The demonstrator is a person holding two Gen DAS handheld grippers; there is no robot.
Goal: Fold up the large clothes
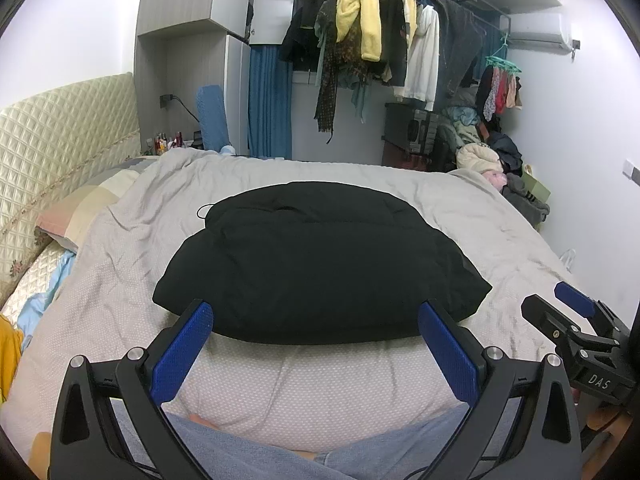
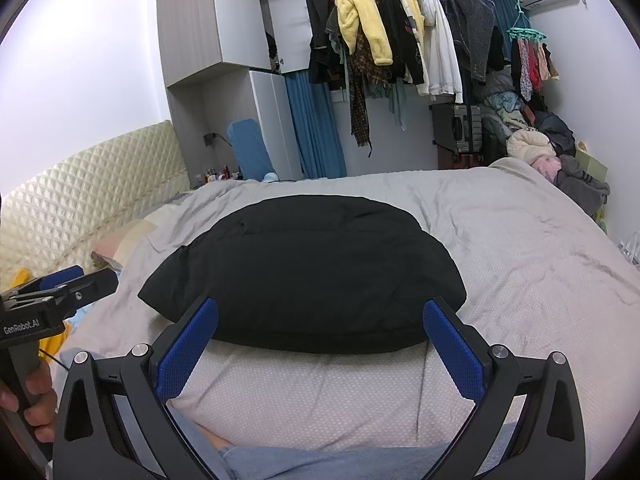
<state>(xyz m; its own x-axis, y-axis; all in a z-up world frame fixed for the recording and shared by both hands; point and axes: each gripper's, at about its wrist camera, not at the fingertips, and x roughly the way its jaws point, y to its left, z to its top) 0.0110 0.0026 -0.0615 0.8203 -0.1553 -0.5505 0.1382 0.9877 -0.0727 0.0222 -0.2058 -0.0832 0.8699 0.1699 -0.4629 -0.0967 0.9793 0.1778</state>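
A black padded garment [image 1: 316, 260] lies folded into a thick bundle on the grey quilt [image 1: 120, 264] of the bed; it also shows in the right wrist view [image 2: 308, 272]. My left gripper [image 1: 314, 316] is open and empty, held just short of the bundle's near edge. My right gripper [image 2: 320, 312] is open and empty too, also just short of that near edge. The right gripper also shows at the right of the left wrist view [image 1: 568, 304]. The left gripper shows at the left of the right wrist view [image 2: 80, 280], held in a hand.
A quilted headboard [image 1: 60, 140] and pillows [image 1: 92, 204] are at the left. A rail of hanging clothes [image 1: 380, 40] and a heap of clothes [image 1: 488, 152] stand beyond the bed. The person's legs in blue trousers [image 1: 280, 460] are at the bottom.
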